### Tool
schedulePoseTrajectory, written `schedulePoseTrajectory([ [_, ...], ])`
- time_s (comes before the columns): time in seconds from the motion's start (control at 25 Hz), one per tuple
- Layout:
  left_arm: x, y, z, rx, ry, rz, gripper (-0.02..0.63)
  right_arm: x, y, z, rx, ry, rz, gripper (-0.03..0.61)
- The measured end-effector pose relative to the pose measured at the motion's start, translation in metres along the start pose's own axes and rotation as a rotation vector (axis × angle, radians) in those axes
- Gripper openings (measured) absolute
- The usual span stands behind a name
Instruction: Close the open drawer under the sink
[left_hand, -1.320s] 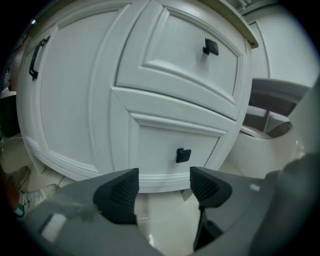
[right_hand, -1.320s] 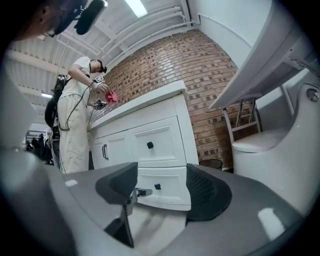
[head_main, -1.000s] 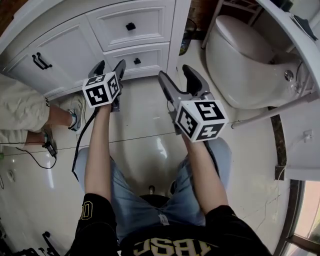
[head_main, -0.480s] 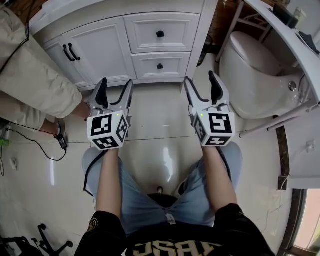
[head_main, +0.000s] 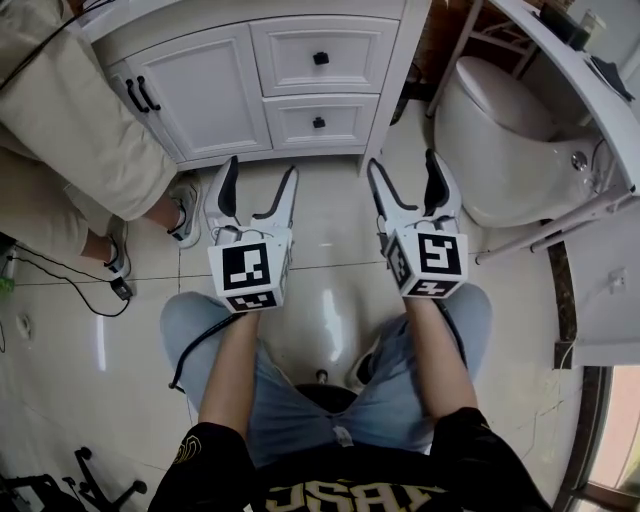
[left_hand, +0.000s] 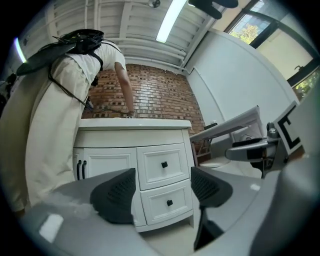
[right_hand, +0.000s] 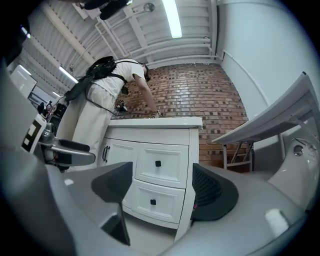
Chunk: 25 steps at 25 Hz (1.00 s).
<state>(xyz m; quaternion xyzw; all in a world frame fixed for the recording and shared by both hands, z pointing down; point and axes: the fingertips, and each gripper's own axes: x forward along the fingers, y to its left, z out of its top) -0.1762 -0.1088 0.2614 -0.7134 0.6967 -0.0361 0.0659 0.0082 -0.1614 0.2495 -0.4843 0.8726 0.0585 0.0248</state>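
Note:
The white sink cabinet (head_main: 395, 60) stands ahead, with an upper drawer (head_main: 320, 57) and a lower drawer (head_main: 318, 122). Each has a small black knob, and both fronts look flush with the cabinet face. In the head view my left gripper (head_main: 260, 172) hovers over the tiled floor a short way in front of the lower drawer, open and holding nothing. Beside it my right gripper (head_main: 405, 165) is also open and holds nothing. The left gripper view frames both the upper drawer (left_hand: 163, 164) and the lower drawer (left_hand: 169, 202) between the wide jaws of the left gripper (left_hand: 162, 192). The right gripper (right_hand: 157, 192) likewise frames the upper drawer (right_hand: 158, 163).
A person in beige clothes (head_main: 70, 110) bends over the cabinet's left side, one shoe (head_main: 185, 205) close to my left gripper. A white toilet (head_main: 500, 130) sits at the right, with a white ledge (head_main: 580, 70) beyond it. A black cable (head_main: 60, 285) lies on the floor at the left.
My left gripper has drawn back from the lower drawer and moved right. The right gripper shifted a little and rolled level. The person in beige has come further into view at the left.

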Motion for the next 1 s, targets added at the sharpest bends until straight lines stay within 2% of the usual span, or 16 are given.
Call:
schedulePoseTrajectory([
  [0.12, 0.001, -0.008, 0.001, 0.009, 0.003, -0.012, 0.351, -0.001, 0.002, -0.002, -0.023, 0.006, 0.001, 0.368],
  [0.56, 0.007, -0.002, -0.006, -0.023, 0.032, 0.004, 0.351, 0.008, -0.006, -0.003, 0.044, 0.021, -0.026, 0.367],
  [1.0, 0.014, 0.001, -0.013, -0.028, 0.059, 0.016, 0.351, 0.012, 0.001, -0.014, 0.032, 0.049, 0.002, 0.365],
])
